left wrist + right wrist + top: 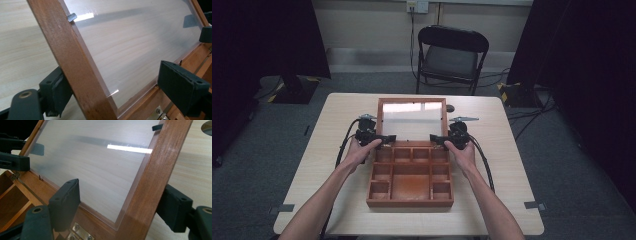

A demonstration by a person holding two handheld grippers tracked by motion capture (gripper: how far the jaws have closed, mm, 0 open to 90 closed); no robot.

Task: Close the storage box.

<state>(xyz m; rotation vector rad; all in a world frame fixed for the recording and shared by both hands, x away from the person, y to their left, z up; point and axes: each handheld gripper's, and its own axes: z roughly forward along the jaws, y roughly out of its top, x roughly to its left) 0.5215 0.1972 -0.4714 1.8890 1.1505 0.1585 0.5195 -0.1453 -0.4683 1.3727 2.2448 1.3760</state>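
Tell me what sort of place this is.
Probably a recording studio or lab rather than a home: black curtains flank the light wooden table, cables trail over the grey carpet, and a lone folding chair stands by a bare wall with a socket.

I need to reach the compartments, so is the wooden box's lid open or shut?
Open. The glass-paned lid is swung back from the wooden box, baring its compartments, with each gripper's fingers astride a side rail.

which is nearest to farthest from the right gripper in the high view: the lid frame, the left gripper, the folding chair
1. The lid frame: the right gripper sits at its right edge, by the hinge.
2. The left gripper: across the lid, on its left edge.
3. The folding chair: beyond the table's far edge, on the floor.
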